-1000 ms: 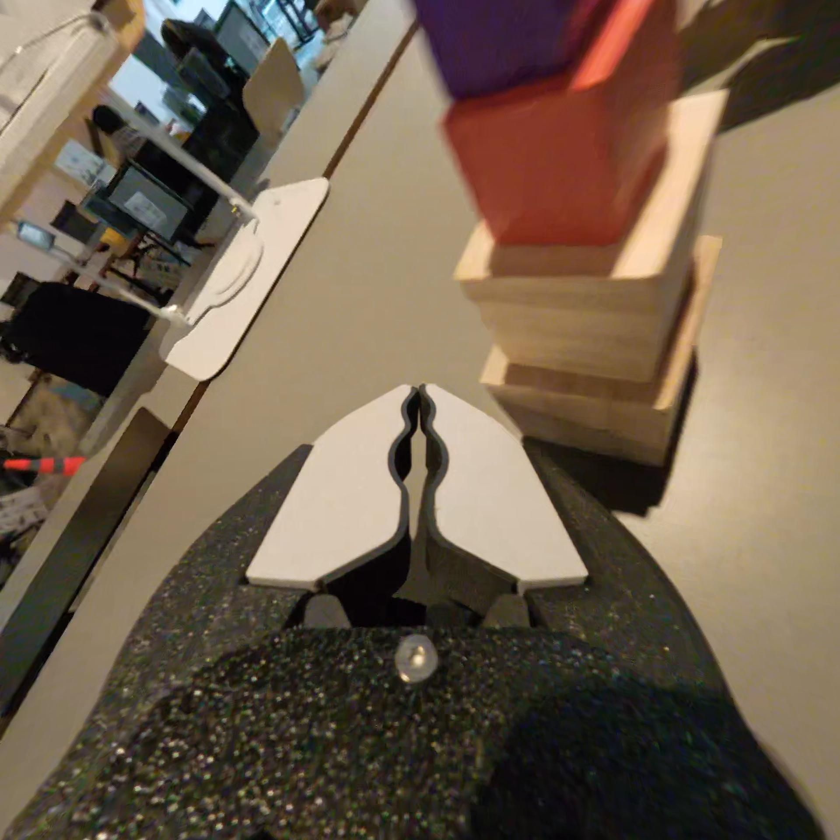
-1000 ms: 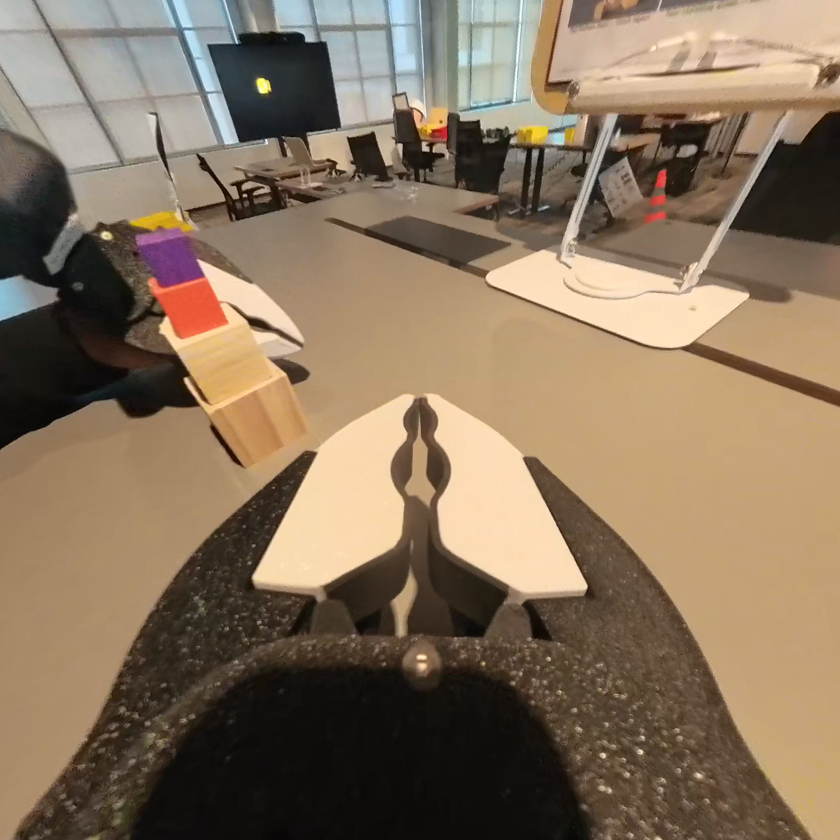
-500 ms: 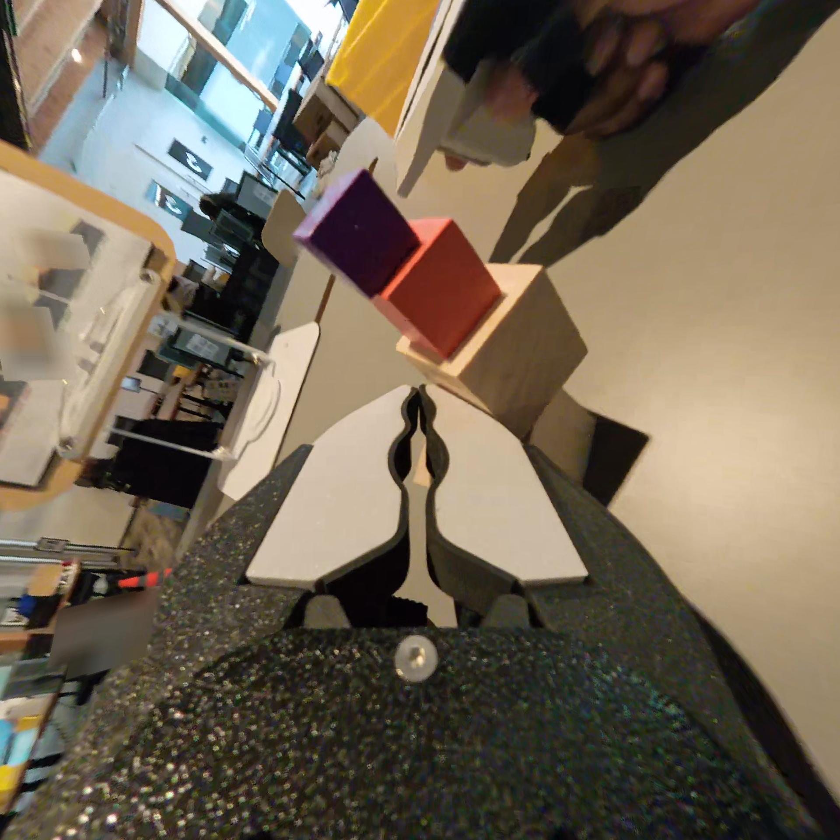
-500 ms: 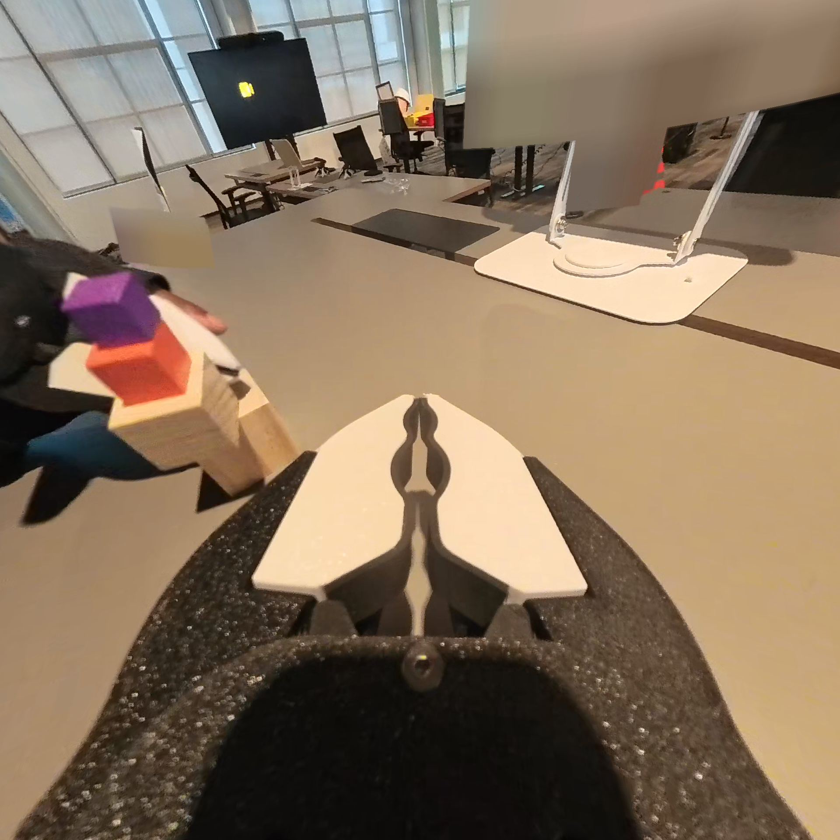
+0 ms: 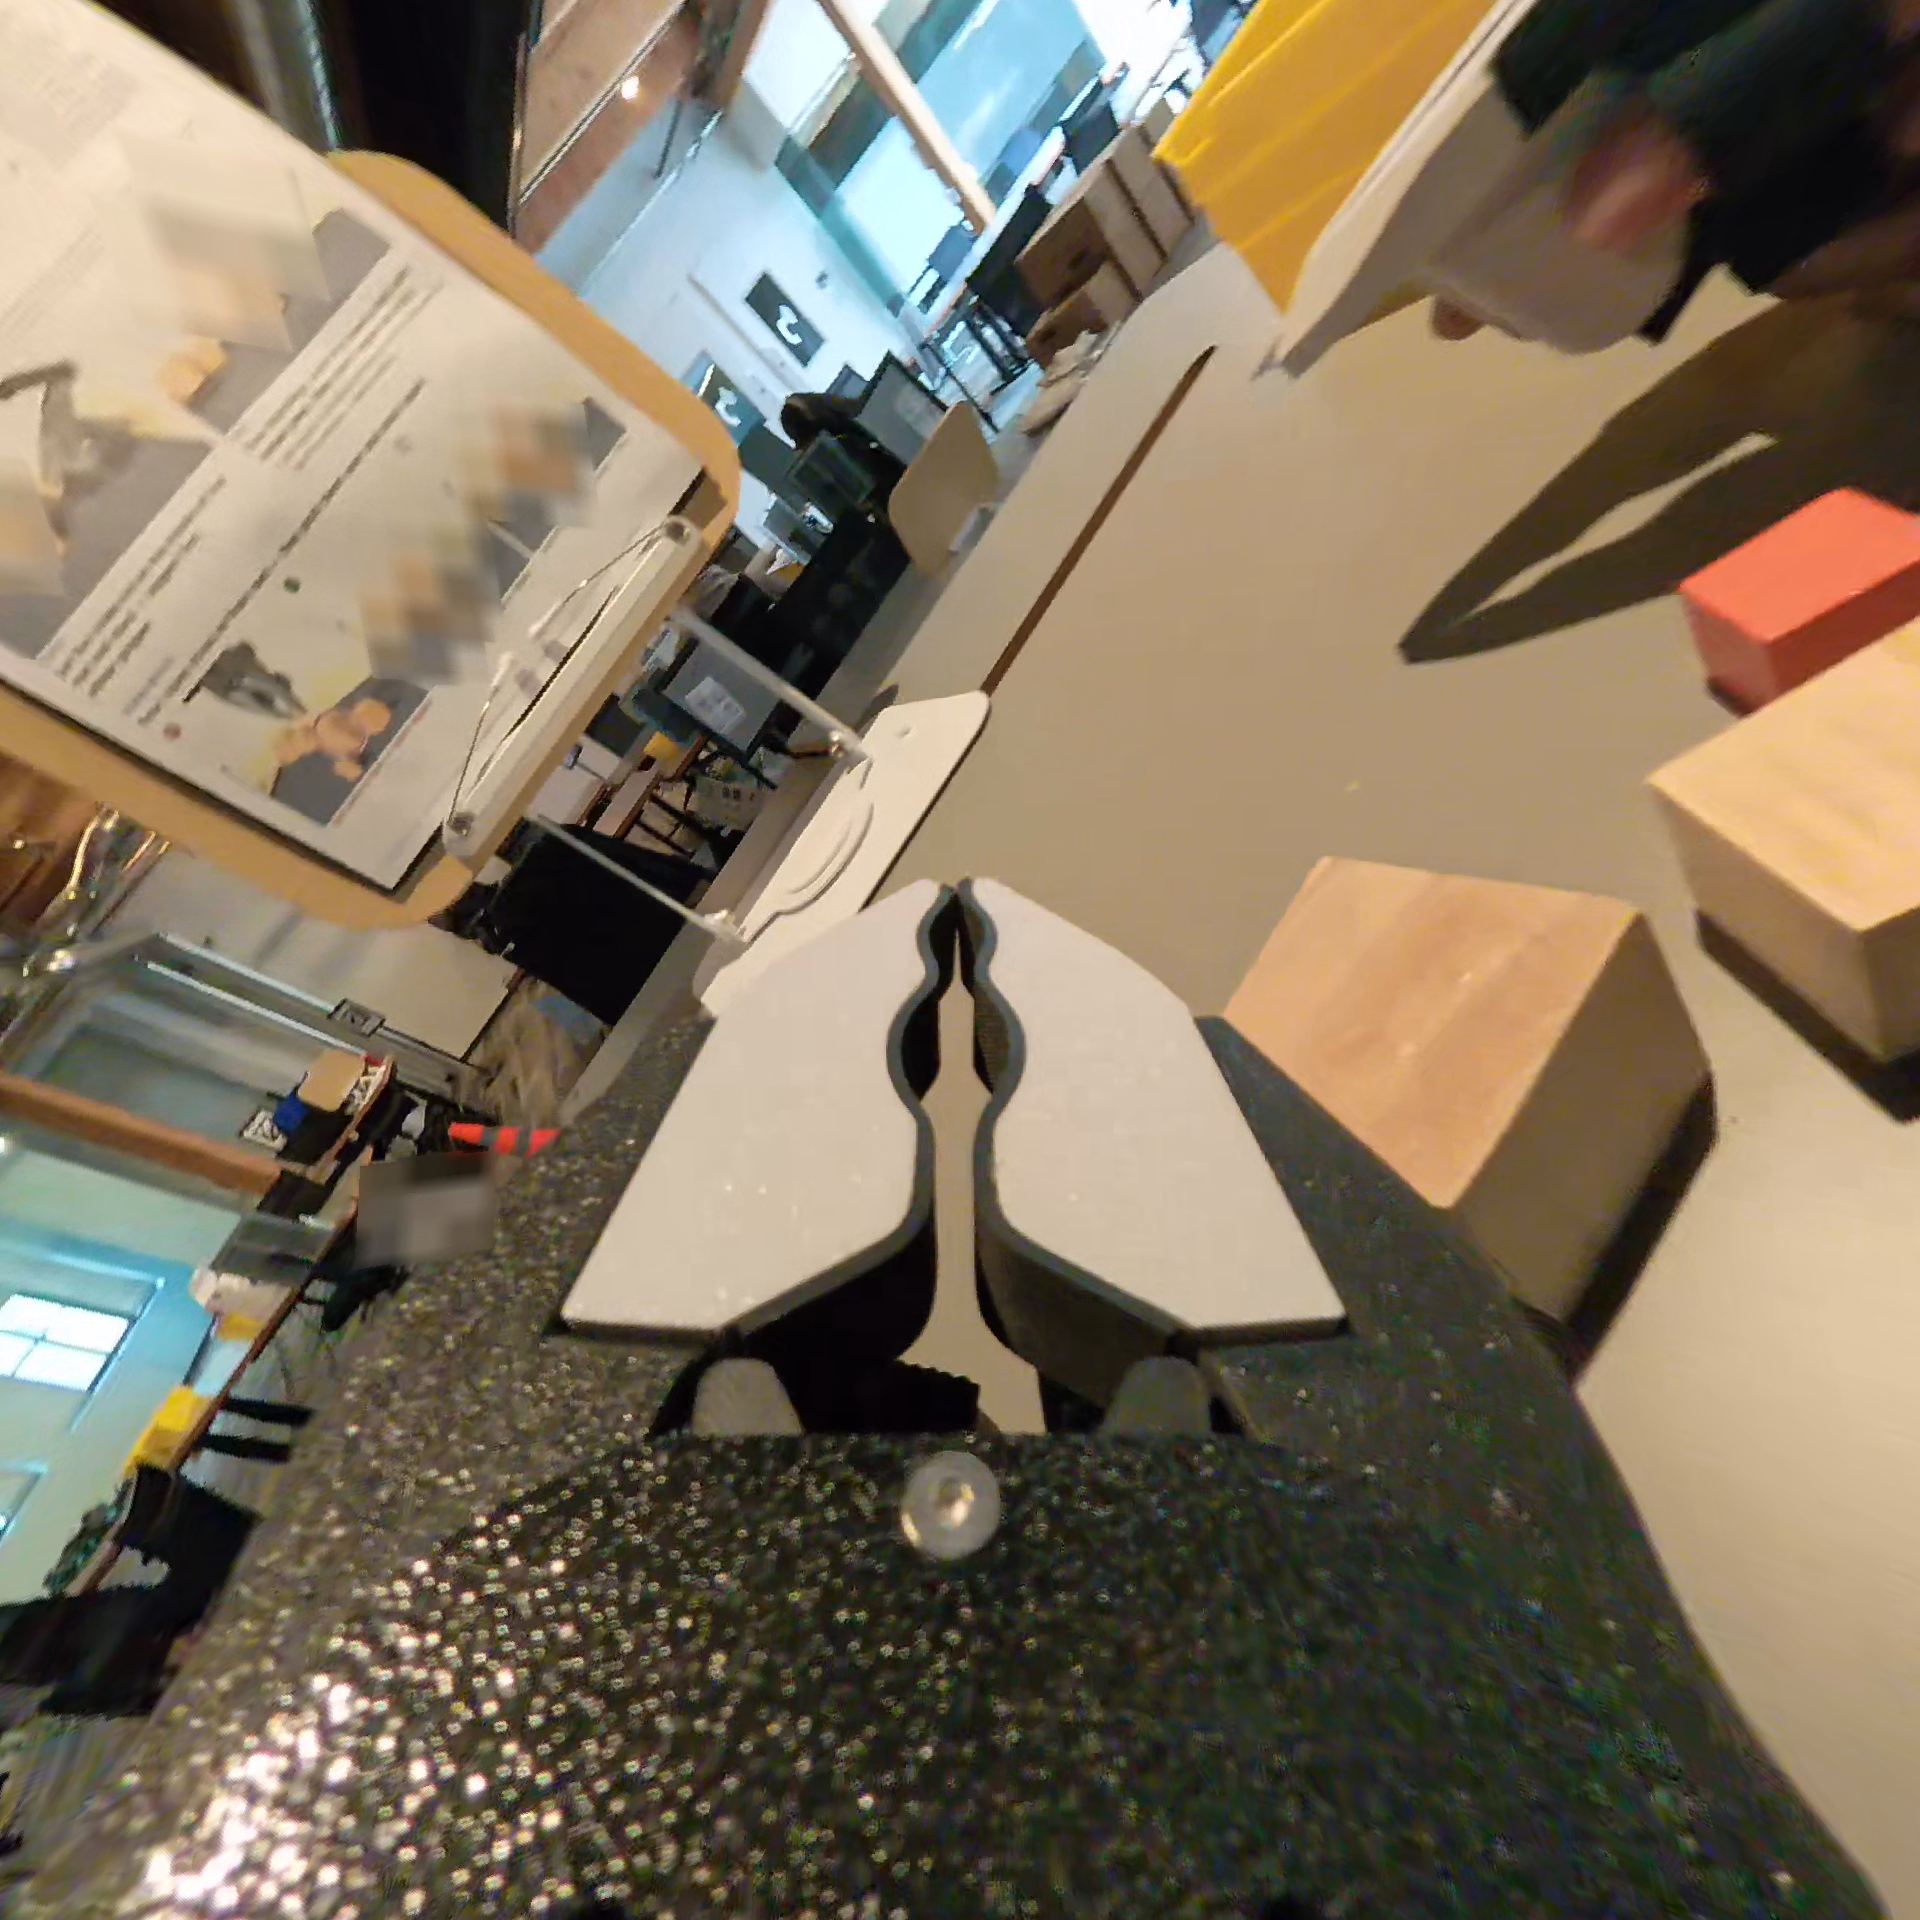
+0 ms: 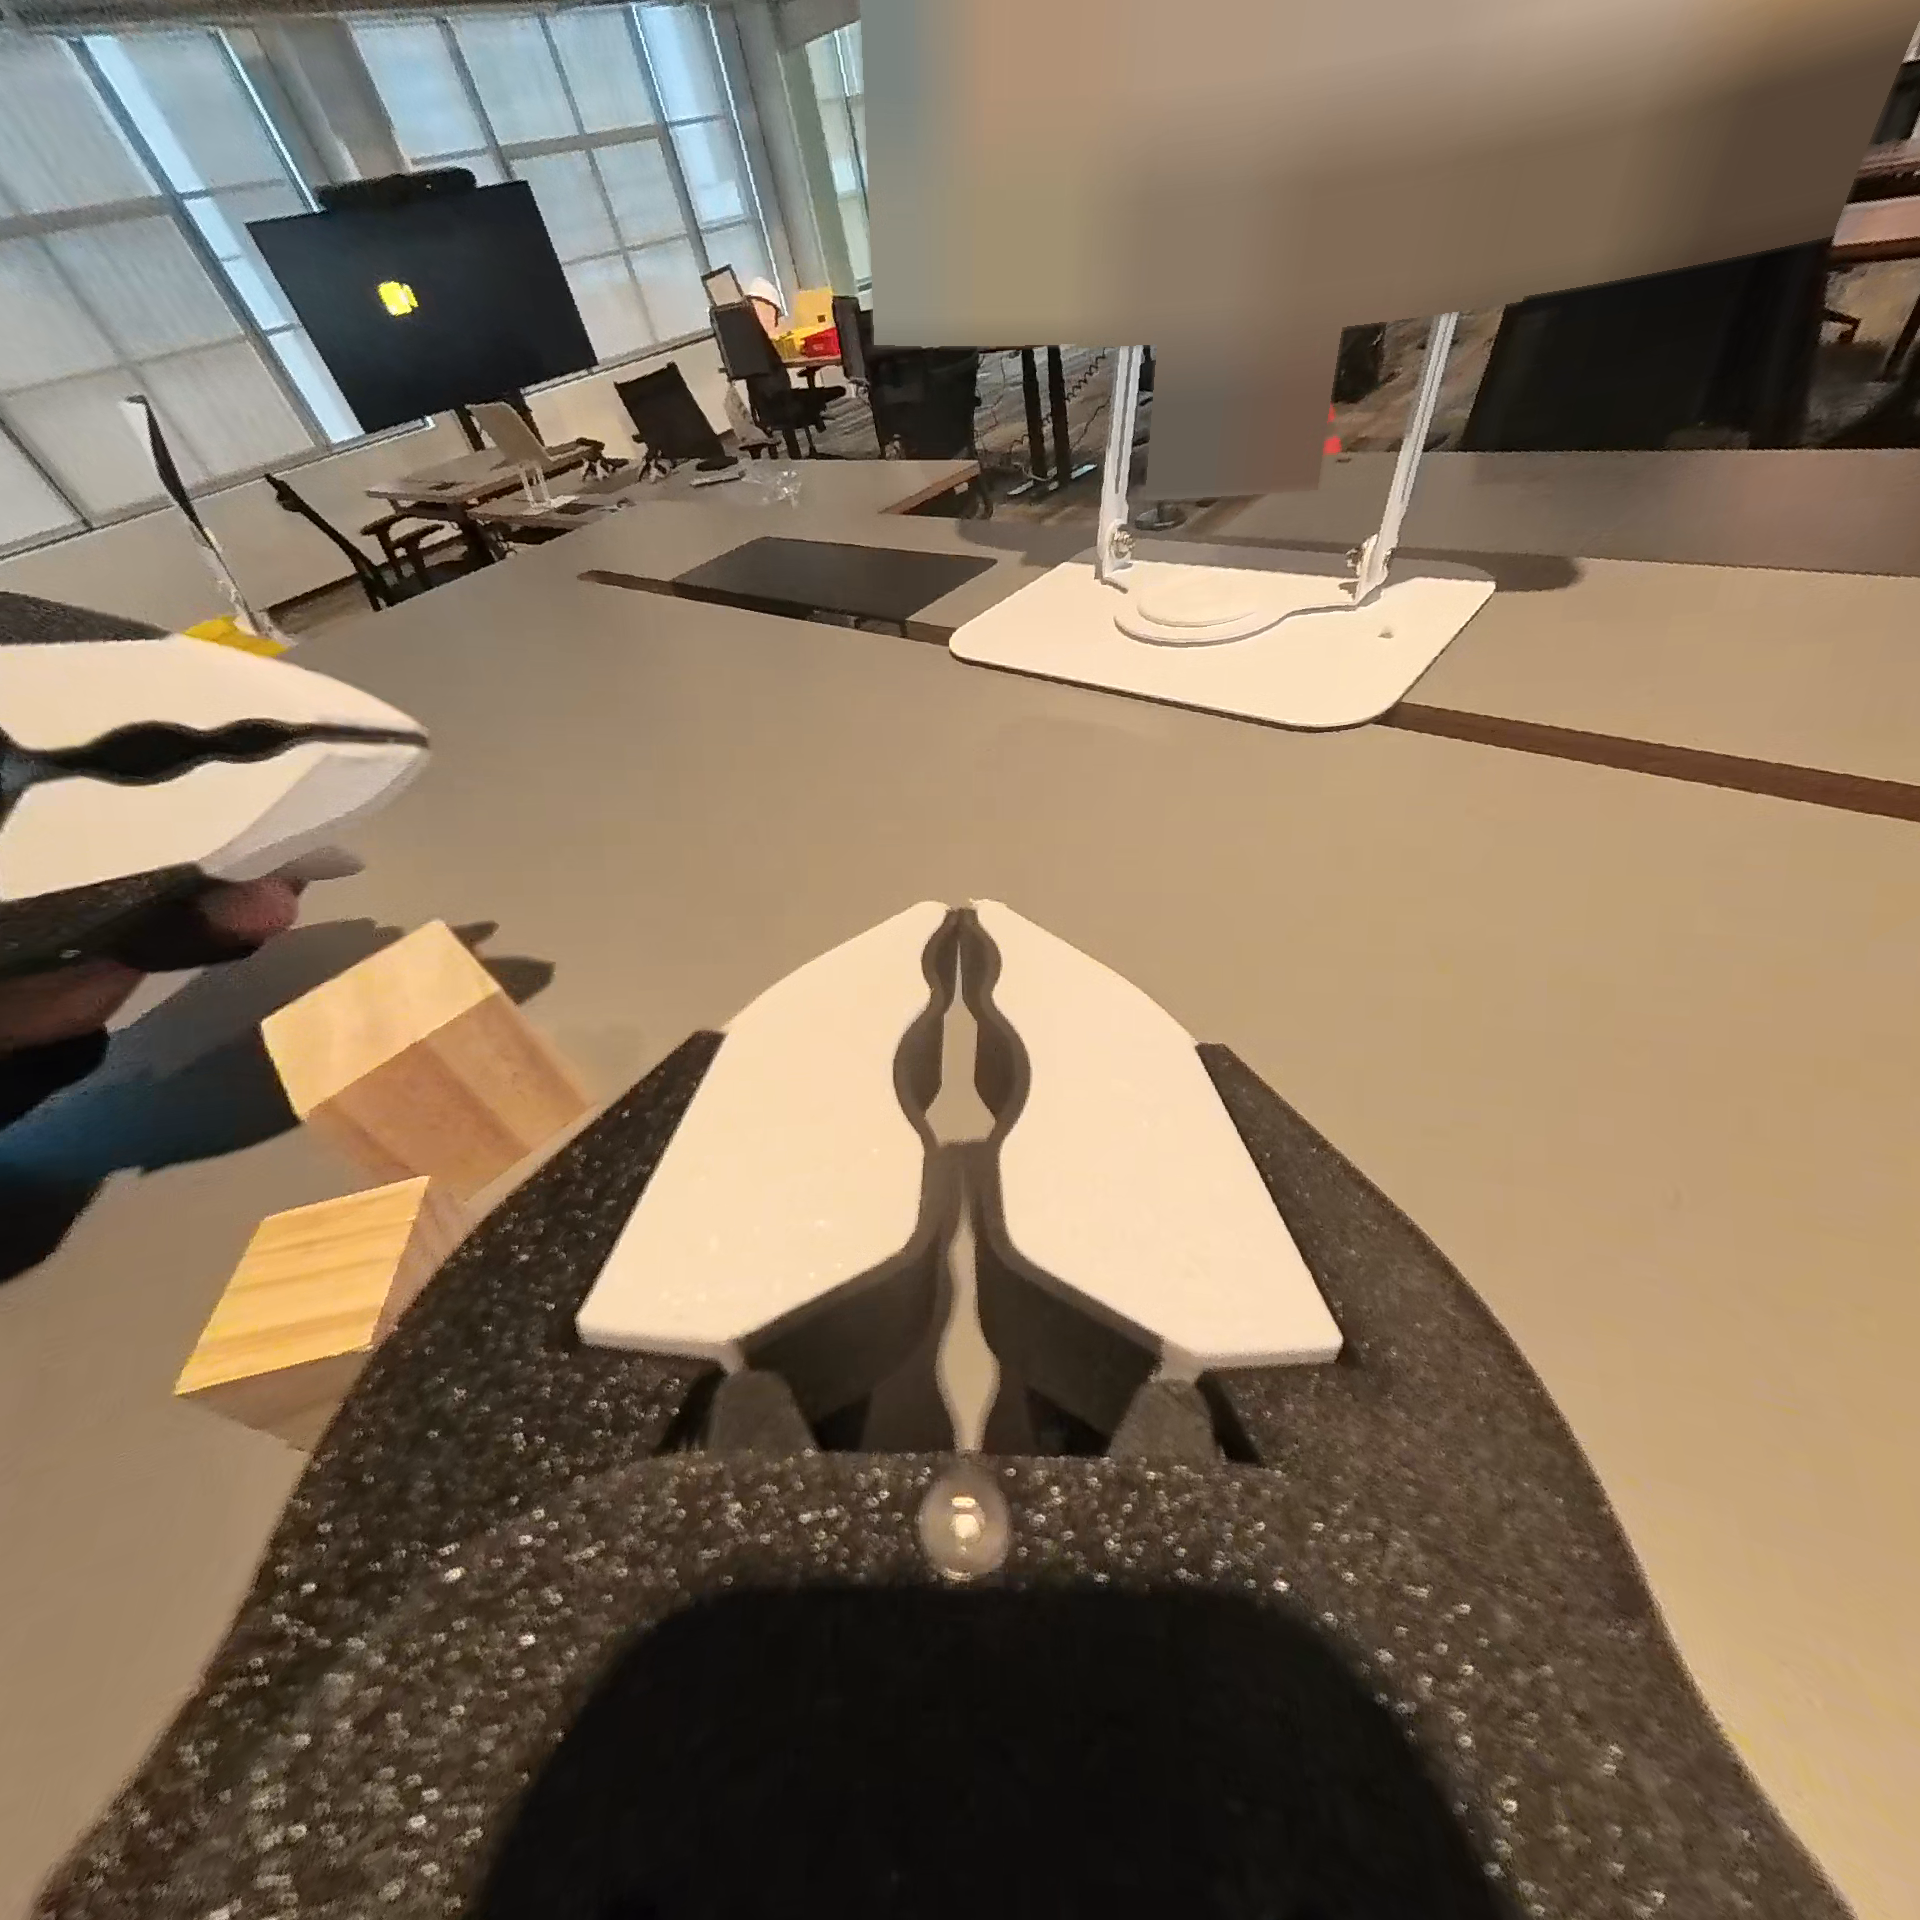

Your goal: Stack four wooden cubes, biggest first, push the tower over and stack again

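The tower is lying toppled on the grey table (image 6: 1143, 935), with its cubes resting singly on the surface. In the left wrist view, the left gripper (image 5: 957, 896) is hovering low over the table with its two pale fingers pressed together at the tips, gripping nothing. Just to its right the largest wooden cube (image 5: 1455, 1060) is sitting on the table, and beyond that a second, lighter wooden cube (image 5: 1808, 842) is lying close by but apart from it. A red cube (image 5: 1818, 592) is resting farther off, near the frame's right edge and just behind the lighter one. No purple cube is showing in either view. At the top right the right gripper (image 5: 1382, 249) is hanging above the table, blurred, and casting a dark forked shadow. In the right wrist view, the right gripper (image 6: 961, 914) is also closed to a thin slit, empty, and is pointing across the bare table toward a white stand base (image 6: 1226, 644). To its left the two plain wooden cubes are sitting side by side, the larger one (image 6: 426, 1049) farther away and the smaller one (image 6: 312, 1299) nearer the camera. Above them the left gripper (image 6: 410, 740) is entering from the left edge, fingertips together.
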The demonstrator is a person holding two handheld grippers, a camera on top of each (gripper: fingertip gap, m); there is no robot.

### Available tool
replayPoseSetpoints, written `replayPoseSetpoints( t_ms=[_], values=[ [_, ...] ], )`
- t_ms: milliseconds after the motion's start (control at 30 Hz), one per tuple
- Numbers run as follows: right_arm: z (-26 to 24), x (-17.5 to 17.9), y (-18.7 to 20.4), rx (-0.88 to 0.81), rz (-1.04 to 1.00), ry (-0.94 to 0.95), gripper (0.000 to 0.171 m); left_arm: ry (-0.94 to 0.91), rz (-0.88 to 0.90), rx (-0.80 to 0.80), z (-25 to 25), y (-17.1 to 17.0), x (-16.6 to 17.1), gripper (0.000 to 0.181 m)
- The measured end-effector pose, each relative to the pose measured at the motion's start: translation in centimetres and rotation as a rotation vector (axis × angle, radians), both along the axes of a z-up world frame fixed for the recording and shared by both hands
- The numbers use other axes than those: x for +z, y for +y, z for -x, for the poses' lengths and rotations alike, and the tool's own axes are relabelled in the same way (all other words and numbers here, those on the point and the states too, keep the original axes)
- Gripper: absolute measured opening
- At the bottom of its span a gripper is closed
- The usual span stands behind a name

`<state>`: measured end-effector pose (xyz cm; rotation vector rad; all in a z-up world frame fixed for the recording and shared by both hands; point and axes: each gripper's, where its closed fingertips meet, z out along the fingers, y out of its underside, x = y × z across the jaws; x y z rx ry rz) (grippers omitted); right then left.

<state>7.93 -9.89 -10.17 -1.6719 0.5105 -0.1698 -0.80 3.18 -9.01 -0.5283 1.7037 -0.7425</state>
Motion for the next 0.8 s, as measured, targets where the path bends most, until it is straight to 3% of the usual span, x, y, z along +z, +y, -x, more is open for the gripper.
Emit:
replayPoseSetpoints(
  t_ms=[400, 500, 567, 800],
  values=[
    [0.1, 0.2, 0.2, 0.032, -0.008, -0.009, 0.000, -0.016, 0.056, 0.040, -0.6, 1.3, -0.1, 0.000],
    [2.9, 0.1, 1.4, 0.244, 0.009, -0.024, 0.002, -0.016, 0.093, 0.033, -0.7, 1.4, -0.1, 0.000],
    [5.9, -0.4, 2.0, 0.435, 0.059, -0.009, 0.014, -0.012, 0.137, 0.024, -0.7, 1.7, -0.2, 0.000],
    [12.3, -1.0, 1.8, 0.634, 0.295, -0.024, 0.049, 0.024, 0.294, 0.059, -1.1, 4.0, -1.2, 0.000]
  ],
)
